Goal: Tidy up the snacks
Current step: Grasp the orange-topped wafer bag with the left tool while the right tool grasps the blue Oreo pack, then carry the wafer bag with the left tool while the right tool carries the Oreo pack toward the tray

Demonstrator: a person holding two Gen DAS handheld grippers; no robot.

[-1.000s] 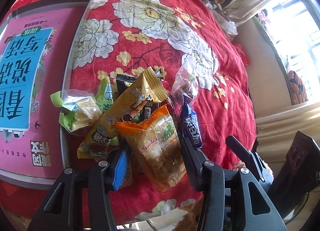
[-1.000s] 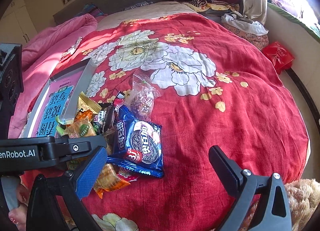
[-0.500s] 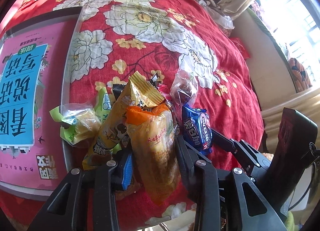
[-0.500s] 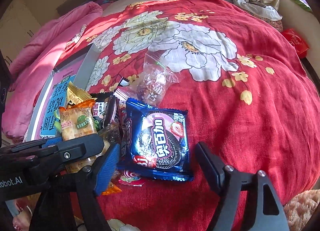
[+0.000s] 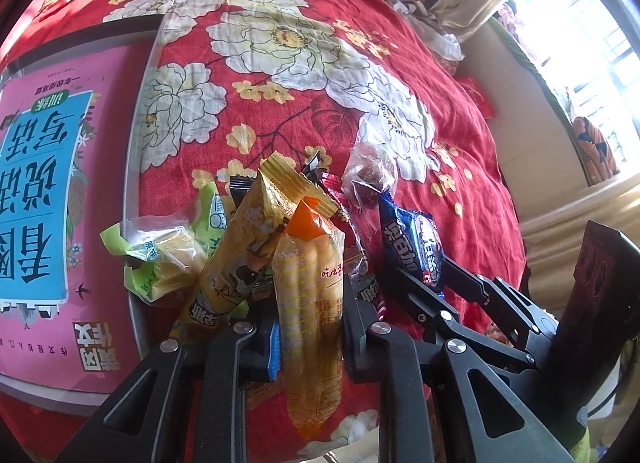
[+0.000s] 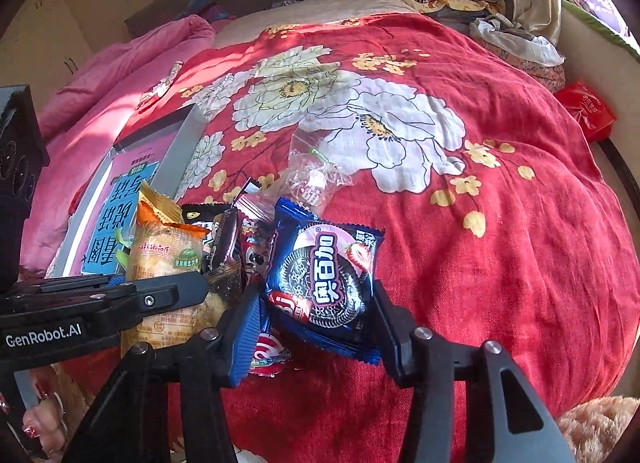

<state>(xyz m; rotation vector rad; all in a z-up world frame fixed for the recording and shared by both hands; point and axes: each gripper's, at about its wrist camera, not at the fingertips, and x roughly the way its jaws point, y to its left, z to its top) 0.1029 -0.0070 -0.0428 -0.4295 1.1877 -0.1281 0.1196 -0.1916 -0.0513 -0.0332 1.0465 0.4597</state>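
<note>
A heap of snack packets lies on the red flowered bedspread [image 5: 320,75]. My left gripper [image 5: 310,323] points down into the heap. Its jaws are closing and its pads press both sides of an orange-topped clear packet of yellow biscuits [image 5: 312,283], which stands edge-on between them. To its right my right gripper [image 6: 316,323] is also closing, with its pads against both edges of a blue cookie packet [image 6: 324,279] that tilts up off the bed. The left gripper's arm [image 6: 100,303] crosses the right wrist view in front of the biscuit packet [image 6: 160,259].
A long yellow packet [image 5: 248,247], a green-and-white packet [image 5: 160,259] and a clear bag of dark sweets [image 6: 316,179] lie in the heap. A grey-rimmed tray [image 5: 136,167] holds a pink book [image 5: 40,183] on the left. A red packet [image 6: 588,111] lies at the bed's right edge.
Both grippers' jaws have narrowed. The left closed in on the biscuit packet, which turned edge-on. The right closed in on the blue cookie packet, which tipped up from lying flat.
</note>
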